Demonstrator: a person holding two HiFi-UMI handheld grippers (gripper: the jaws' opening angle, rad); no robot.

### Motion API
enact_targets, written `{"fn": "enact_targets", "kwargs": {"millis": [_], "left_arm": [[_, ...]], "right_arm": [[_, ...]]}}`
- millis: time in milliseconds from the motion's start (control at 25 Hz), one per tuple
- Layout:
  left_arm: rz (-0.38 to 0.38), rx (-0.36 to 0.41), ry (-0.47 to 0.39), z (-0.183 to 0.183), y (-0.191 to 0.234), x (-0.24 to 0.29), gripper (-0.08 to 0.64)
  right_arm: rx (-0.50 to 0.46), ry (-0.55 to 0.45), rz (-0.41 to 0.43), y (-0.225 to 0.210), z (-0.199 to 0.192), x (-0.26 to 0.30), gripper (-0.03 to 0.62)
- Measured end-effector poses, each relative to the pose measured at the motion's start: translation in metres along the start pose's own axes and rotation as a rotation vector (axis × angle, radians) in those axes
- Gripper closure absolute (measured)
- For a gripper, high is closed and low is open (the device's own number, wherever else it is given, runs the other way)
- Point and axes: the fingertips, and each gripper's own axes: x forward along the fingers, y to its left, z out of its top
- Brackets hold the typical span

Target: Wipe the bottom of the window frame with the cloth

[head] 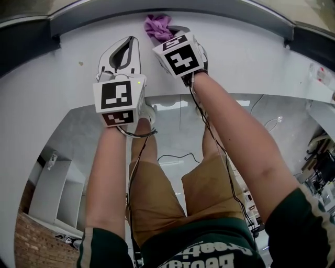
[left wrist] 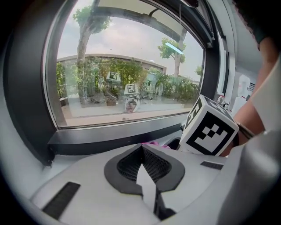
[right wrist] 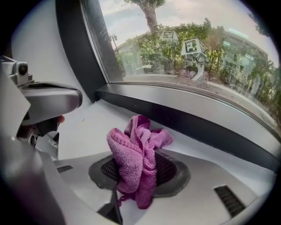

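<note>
A crumpled purple cloth is pinched in my right gripper, which is shut on it. It hangs just above the white sill, a short way in front of the dark bottom rail of the window frame. From the head view the cloth pokes out beyond the right gripper, close to the frame's bottom rail. My left gripper lies beside it on the left, shut with nothing in it. In the left gripper view its closed jaws point at the bottom rail.
The white sill spreads wide to both sides below the curved window. The right gripper's marker cube sits close on the left gripper's right. The frame's dark left upright rises at the corner. Cables hang down by the person's legs.
</note>
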Motion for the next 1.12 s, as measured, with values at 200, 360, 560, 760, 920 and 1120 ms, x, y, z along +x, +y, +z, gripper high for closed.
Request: {"fn": "enact_targets", "kwargs": {"millis": [200, 360, 560, 760, 920, 1120], "left_arm": [[0.029, -0.023, -0.002, -0.008, 0.023, -0.008, 0.560], [0.053, -0.046, -0.005, -0.016, 0.040, -0.016, 0.560], [0.094, -0.077, -0.008, -0.027, 0.071, -0.032, 0.560], [0.148, -0.101, -0.009, -0.039, 0.107, -0.047, 0.560], [0.184, -0.111, -0.011, -0.045, 0.131, -0.059, 0.561], [0.211, -0.130, -0.012, -0.052, 0.153, -0.074, 0.560]], "right_arm": [[-0.020, -0.010, 0.028, 0.022, 0.017, 0.014, 0.425], [-0.052, -0.015, 0.047, 0.043, 0.029, 0.026, 0.425], [-0.096, -0.022, 0.038, 0.065, 0.046, 0.038, 0.425], [-0.130, -0.026, 0.053, 0.087, 0.060, 0.051, 0.425], [-0.151, -0.029, 0.068, 0.109, 0.073, 0.062, 0.425], [-0.173, -0.034, 0.093, 0.138, 0.086, 0.076, 0.425]]}}
